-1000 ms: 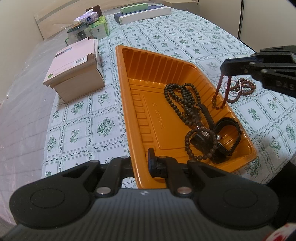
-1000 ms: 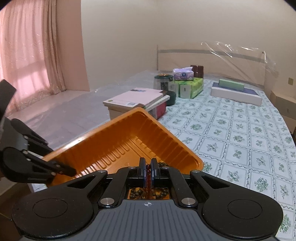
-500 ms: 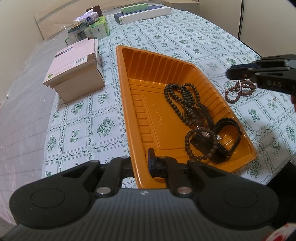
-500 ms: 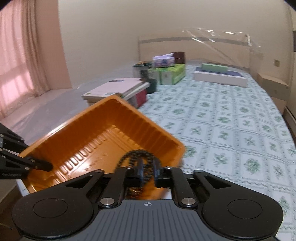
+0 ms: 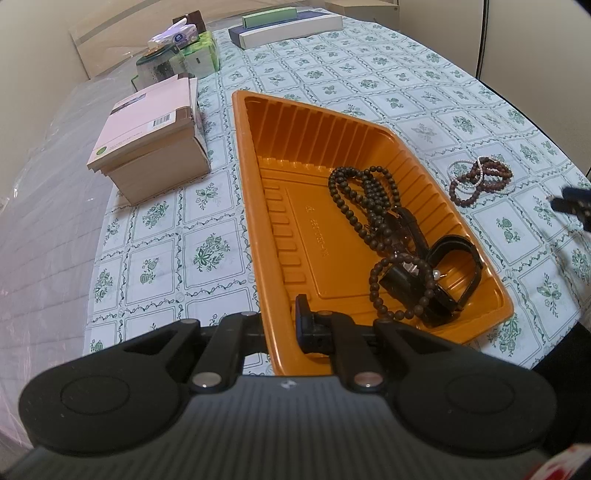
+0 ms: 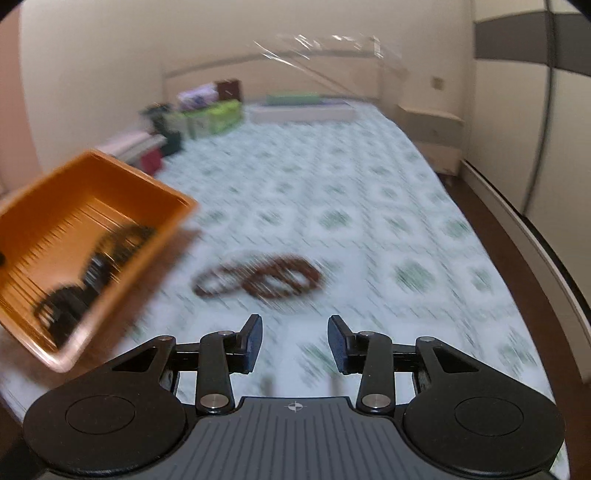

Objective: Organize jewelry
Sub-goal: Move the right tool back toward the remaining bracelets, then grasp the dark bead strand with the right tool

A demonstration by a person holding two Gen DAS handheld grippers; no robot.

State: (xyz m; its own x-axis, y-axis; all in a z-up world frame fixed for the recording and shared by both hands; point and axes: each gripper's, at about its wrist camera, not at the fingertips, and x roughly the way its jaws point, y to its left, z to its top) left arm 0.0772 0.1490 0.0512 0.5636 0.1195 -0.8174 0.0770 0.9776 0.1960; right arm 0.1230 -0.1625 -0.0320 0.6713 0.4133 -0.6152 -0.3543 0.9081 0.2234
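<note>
An orange tray [image 5: 280, 206] lies on the patterned tablecloth and holds dark bead strands [image 5: 365, 195] and a black watch [image 5: 439, 273]. My left gripper [image 5: 282, 325] is shut on the tray's near rim. Reddish-brown bead bracelets with a white strand [image 5: 480, 179] lie on the cloth to the right of the tray; they also show blurred in the right wrist view [image 6: 258, 278]. My right gripper [image 6: 294, 341] is open and empty, a little short of the bracelets. The tray shows at the left of that view [image 6: 122, 258]. The right gripper's tip shows at the left wrist view's right edge [image 5: 574, 205].
A stack of boxes with a pink book on top [image 5: 151, 136] stands left of the tray. Tissue boxes and a jar [image 5: 181, 55] and flat boxes [image 5: 288, 22] sit at the far end. The table's edge [image 6: 517, 258] runs along the right.
My right gripper held a reddish bead strand over the tray a second ago. It has swung right, away from the tray, opened, and now faces the bracelets on the cloth. The left gripper has not moved.
</note>
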